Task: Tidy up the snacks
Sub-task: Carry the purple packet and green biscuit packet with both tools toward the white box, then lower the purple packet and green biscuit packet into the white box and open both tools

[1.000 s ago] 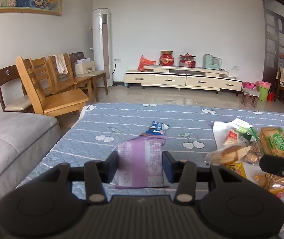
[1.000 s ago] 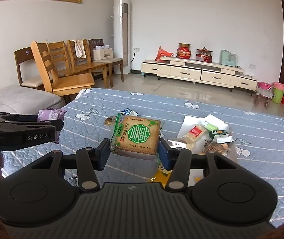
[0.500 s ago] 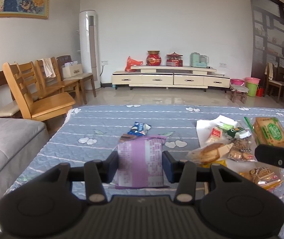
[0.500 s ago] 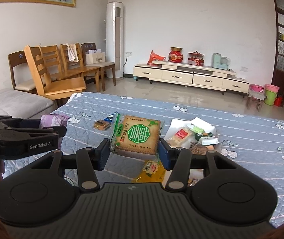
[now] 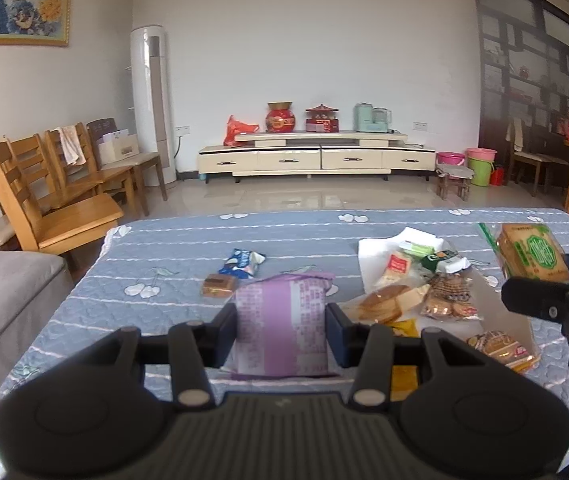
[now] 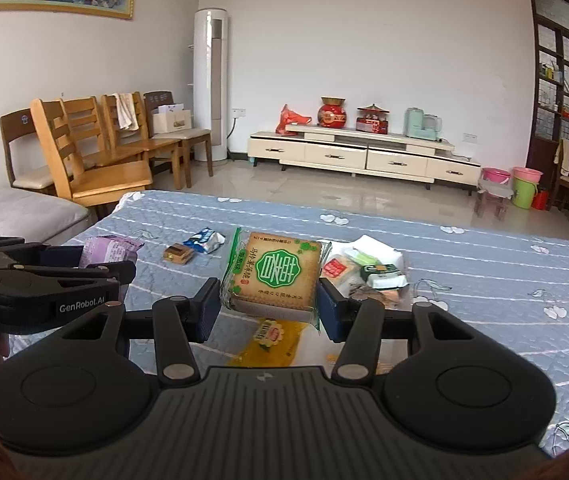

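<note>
Purple snack packet (image 5: 282,324): held upright in the left gripper (image 5: 282,334), long axis running bottom to top, crimped top edge uppermost and tipped slightly away from the camera. Pale lilac wrapper with a darker purple band and a block of small print facing the camera; print too fine to read. The two pads press on its left and right sides, jaws only partly apart, the width of the packet. It hangs clear above the surface (image 5: 164,248), a table covered with a blue-grey quilted cloth with white cherry motifs.

Green biscuit packet (image 6: 274,276): clamped in the right gripper (image 6: 268,312), nearly square, flat face tilted up toward the camera, printed characters upside down so its top points toward the camera. Clear wrapper, tan biscuits inside, green round logo and green border. Pads press on its left and right edges, jaws partly apart; packet held above the surface.

The two grippers are side by side, left one seen at the left edge of the right wrist view.

On the surface: a blue-and-white packet (image 5: 244,262) and a small brown wrapped cake (image 5: 218,285) lying near each other, left of centre. To the right, a heap of mixed snacks (image 5: 416,284) on a white bag. A yellow packet (image 6: 270,338) lies below the biscuit packet.

Beyond: wooden chairs (image 5: 56,204), a grey sofa edge, a white tower air conditioner (image 5: 152,100), a low cream TV cabinet (image 5: 316,156).
</note>
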Tool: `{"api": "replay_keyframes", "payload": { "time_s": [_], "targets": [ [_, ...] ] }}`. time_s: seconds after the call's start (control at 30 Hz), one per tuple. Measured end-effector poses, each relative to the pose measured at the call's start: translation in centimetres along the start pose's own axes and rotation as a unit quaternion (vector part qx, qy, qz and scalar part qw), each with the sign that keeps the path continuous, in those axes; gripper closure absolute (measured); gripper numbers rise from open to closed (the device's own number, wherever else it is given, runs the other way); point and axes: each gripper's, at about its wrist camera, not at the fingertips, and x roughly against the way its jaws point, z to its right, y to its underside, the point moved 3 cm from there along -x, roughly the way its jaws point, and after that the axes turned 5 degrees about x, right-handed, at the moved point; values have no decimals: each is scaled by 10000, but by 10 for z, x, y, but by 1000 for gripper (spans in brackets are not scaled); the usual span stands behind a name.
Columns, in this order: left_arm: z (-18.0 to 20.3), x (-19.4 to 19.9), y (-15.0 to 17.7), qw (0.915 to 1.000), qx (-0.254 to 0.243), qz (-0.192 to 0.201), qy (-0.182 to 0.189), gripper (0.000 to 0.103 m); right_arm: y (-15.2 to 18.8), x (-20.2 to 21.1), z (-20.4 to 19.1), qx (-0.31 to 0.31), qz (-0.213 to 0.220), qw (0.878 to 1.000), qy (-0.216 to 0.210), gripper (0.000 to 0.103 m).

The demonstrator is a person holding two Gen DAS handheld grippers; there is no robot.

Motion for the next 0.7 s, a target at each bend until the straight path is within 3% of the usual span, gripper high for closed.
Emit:
{"api": "replay_keyframes", "payload": {
  "time_s": [0.7],
  "targets": [
    [66, -14, -1, 9958, -562, 77, 721, 57, 11, 19, 41, -470, -56, 9965, 690, 39]
  ]
}}
